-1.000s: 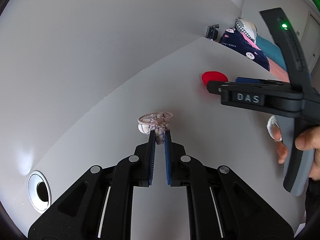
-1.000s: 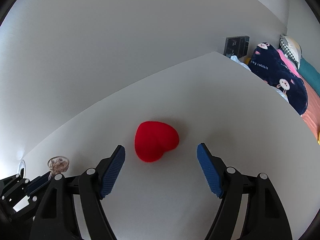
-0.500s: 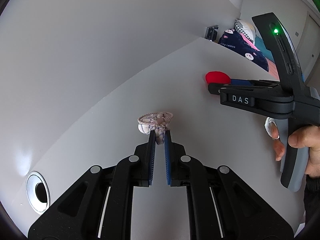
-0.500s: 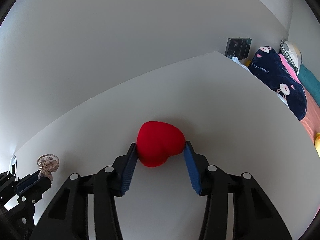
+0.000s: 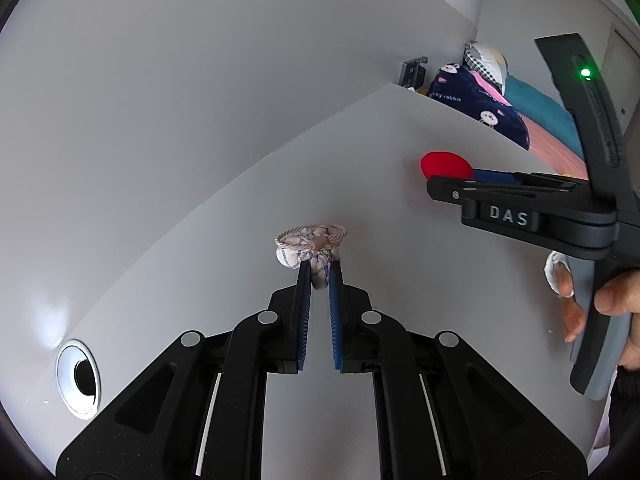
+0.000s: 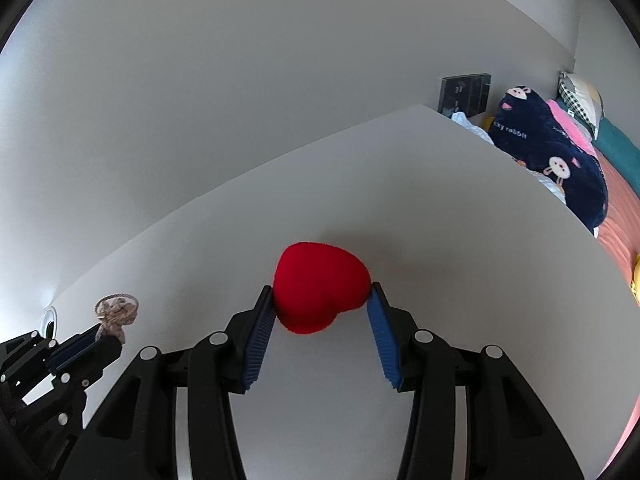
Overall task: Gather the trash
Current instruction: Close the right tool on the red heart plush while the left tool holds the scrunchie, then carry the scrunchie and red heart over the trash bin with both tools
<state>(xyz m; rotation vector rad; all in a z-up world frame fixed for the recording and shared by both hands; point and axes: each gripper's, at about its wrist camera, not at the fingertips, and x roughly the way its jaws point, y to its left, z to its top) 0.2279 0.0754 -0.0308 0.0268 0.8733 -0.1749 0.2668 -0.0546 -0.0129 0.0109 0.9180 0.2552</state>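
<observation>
My left gripper (image 5: 319, 271) is shut on a small checked cloth pouch with a pink cord (image 5: 310, 249) on the white table (image 5: 400, 280). The pouch also shows in the right wrist view (image 6: 115, 316), held by the left gripper (image 6: 108, 330). My right gripper (image 6: 322, 294) is shut on a red heart-shaped plush (image 6: 320, 292), which rests on the table. In the left wrist view the red heart (image 5: 445, 164) shows beyond the right gripper (image 5: 460, 174), to the right of the pouch.
A round cable hole (image 5: 78, 378) lies at the table's near left. A grey wall stands behind the table. Past the table's right edge lies a bed with a navy rabbit blanket (image 6: 560, 168) and pillows. A dark box (image 6: 464, 94) stands at the far corner.
My right gripper has moved forward and closed from wide open onto the red heart. My left gripper has stayed shut on the pouch, almost still.
</observation>
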